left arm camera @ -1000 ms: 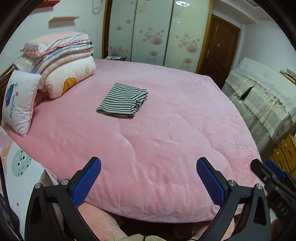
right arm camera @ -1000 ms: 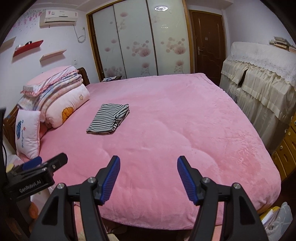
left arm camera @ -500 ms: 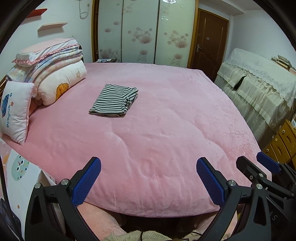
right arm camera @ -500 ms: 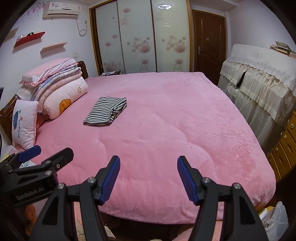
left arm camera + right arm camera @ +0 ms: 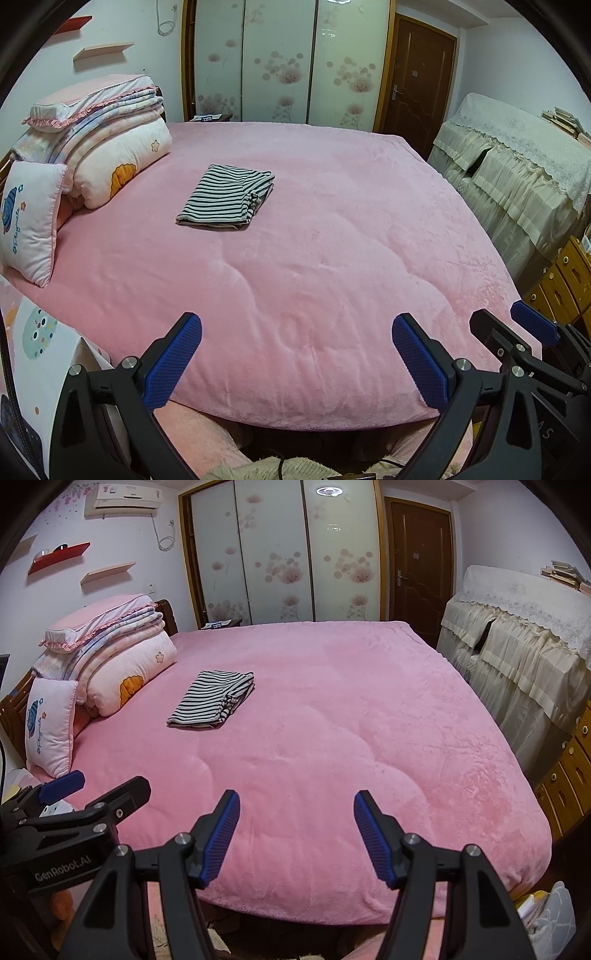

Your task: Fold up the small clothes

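The black-and-white striped folded garment lies on the pink plush bed, near the stacked quilts. Left tongs and right tongs gape empty at the bed's near edge (well short). Tidy loose edges gently.

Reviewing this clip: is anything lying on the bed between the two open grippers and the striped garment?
Nothing visible does. Only bare pink blanket lies between the left gripper, the right gripper and the folded striped garment. The stacked bedding and small pillow sit off to the garment's left.
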`<control>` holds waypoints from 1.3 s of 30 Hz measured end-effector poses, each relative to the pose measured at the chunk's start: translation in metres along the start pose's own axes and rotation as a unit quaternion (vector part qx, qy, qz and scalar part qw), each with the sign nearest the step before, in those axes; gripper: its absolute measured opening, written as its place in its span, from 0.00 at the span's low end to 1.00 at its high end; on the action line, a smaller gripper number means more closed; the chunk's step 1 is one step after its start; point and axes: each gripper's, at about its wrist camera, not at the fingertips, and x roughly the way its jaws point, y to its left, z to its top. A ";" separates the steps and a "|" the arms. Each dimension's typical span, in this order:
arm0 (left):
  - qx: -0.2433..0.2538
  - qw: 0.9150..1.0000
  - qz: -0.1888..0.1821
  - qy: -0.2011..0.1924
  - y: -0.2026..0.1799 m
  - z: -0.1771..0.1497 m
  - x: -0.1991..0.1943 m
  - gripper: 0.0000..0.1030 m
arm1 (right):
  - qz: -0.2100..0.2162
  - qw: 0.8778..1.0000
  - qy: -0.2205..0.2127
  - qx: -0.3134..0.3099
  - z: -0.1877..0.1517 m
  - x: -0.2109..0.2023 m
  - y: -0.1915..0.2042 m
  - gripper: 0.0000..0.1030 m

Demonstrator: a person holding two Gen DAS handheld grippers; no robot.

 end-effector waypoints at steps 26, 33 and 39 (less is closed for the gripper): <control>0.000 1.000 0.004 0.013 -0.002 -0.006 0.007 0.99 | 0.001 1.000 0.009 0.003 -0.005 -0.001 0.001 0.63; 0.007 1.000 0.000 0.019 -0.003 -0.007 0.010 0.99 | 0.000 1.000 0.018 0.007 -0.010 0.004 -0.001 0.63; 0.005 1.000 -0.002 0.024 0.001 -0.007 0.013 0.99 | 0.002 1.000 0.019 0.008 -0.011 0.005 -0.001 0.63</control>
